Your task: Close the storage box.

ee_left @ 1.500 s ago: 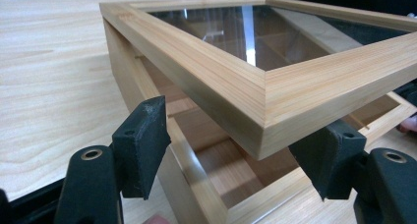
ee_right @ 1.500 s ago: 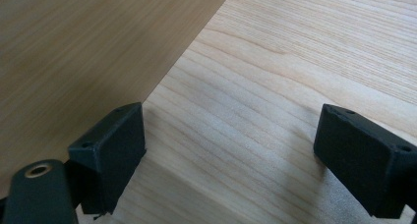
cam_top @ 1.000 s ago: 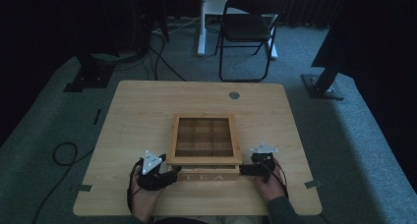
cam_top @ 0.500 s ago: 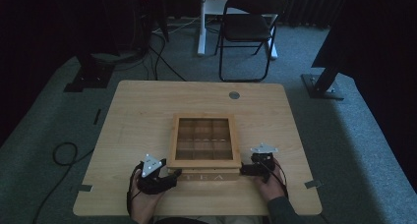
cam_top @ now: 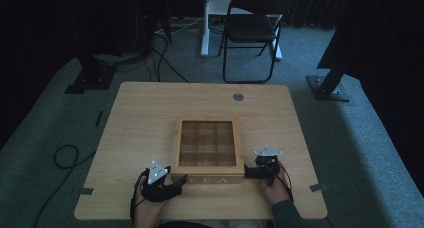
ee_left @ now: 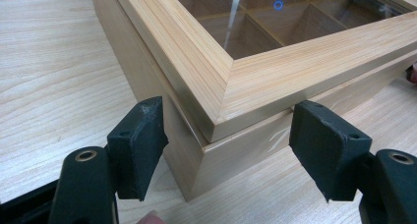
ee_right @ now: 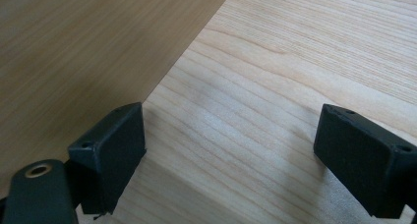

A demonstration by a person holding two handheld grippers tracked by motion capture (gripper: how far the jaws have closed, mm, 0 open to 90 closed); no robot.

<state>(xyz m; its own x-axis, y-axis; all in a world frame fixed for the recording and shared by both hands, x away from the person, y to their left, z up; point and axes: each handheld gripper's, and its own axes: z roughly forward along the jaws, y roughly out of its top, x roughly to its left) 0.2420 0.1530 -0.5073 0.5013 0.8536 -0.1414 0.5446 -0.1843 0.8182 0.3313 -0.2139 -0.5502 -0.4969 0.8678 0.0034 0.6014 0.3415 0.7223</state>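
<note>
Pale wooden table (cam_top: 150, 118) carries a light wood tea box (cam_top: 208, 149) with a glass grid lid, lower centre. Its lettered front faces the bottom edge, slightly longer top-to-bottom. Left gripper (ee_left: 226, 153) straddles its corner, jaws apart; right gripper (ee_right: 231, 157) is likewise spread, empty.

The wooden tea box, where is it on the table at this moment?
In the high view the wooden tea box sits at the table's near middle, lid closed, between the left gripper at its near-left corner and the right gripper at its near-right corner.

Light wooden table (cam_top: 145, 123) — one glass-lidded wooden box (cam_top: 207, 148) resting near its front edge.
</note>
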